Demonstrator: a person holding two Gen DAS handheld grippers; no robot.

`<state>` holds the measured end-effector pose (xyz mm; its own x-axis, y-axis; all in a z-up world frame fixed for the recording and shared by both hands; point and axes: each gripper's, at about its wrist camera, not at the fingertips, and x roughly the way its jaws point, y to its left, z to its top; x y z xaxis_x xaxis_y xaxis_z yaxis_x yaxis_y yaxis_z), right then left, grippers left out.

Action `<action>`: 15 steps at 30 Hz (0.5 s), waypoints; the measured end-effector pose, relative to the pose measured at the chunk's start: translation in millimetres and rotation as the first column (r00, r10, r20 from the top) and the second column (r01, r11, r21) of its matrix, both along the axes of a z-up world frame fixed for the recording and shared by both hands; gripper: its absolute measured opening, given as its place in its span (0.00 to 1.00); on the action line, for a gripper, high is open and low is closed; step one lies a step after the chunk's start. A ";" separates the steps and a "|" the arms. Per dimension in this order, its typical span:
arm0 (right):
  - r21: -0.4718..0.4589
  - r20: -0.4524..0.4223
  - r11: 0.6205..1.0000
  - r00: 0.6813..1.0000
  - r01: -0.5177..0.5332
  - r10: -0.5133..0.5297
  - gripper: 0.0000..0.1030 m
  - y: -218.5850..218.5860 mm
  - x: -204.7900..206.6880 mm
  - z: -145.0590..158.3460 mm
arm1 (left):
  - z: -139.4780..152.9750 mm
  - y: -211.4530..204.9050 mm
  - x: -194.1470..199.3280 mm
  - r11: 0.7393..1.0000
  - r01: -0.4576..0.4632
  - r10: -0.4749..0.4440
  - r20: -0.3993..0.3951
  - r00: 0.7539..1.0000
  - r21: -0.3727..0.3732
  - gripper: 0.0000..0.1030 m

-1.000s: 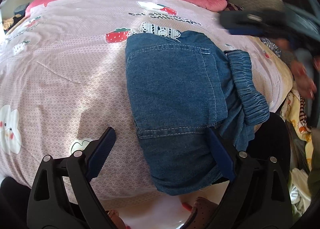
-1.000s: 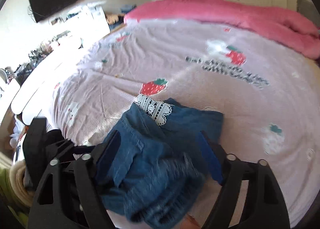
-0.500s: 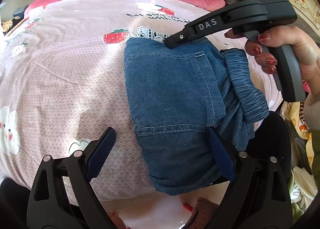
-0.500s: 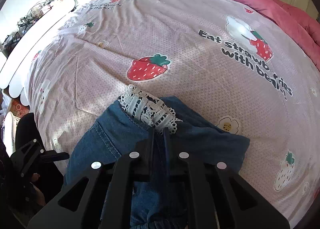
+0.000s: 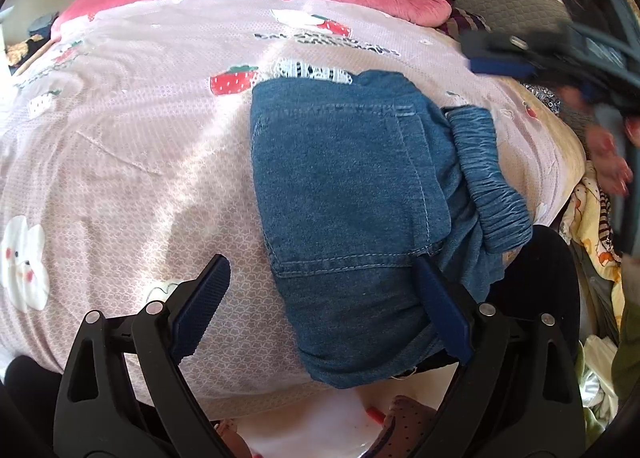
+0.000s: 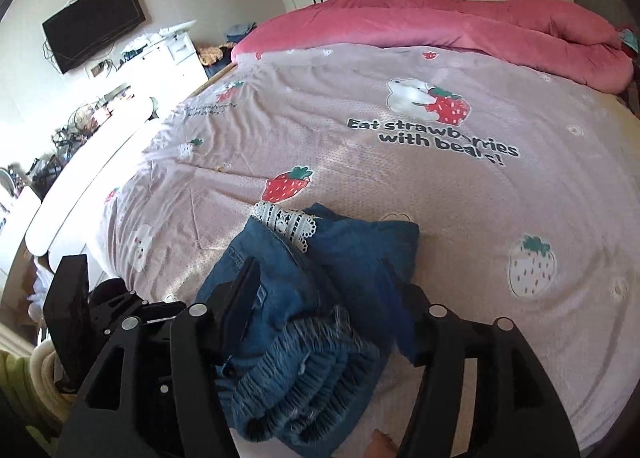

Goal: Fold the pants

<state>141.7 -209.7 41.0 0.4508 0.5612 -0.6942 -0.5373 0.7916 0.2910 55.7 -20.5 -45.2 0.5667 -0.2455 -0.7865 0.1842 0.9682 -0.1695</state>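
One pair of denim pants [image 5: 344, 194] lies folded into a compact bundle near the front edge of the bed [image 5: 120, 146] — one back pocket up, one elastic waistband to the right, one strip of white lace [image 6: 286, 220] at the far end. Two grippers: the left gripper [image 5: 320, 306] stands wide and empty; the right gripper [image 6: 324, 298] — jaws opening — grips nothing.

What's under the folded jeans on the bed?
The pink strawberry bedspread lies under the jeans, and white lace trim peeks from beneath the far edge. Anything else beneath is covered.
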 end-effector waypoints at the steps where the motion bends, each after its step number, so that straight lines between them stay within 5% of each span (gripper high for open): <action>1: 0.010 0.009 1.000 1.000 0.012 -0.012 0.69 -6.2 -7.1 0.6 | 0.9 0.9 0.5 1.000 0.001 -0.001 0.004 1.000 0.001 0.83; 15: 0.063 -0.027 0.996 0.998 0.063 -0.062 0.88 -23.0 -56.2 -36.3 | 21.9 -3.2 9.4 0.999 -0.021 0.020 0.040 0.999 0.027 0.85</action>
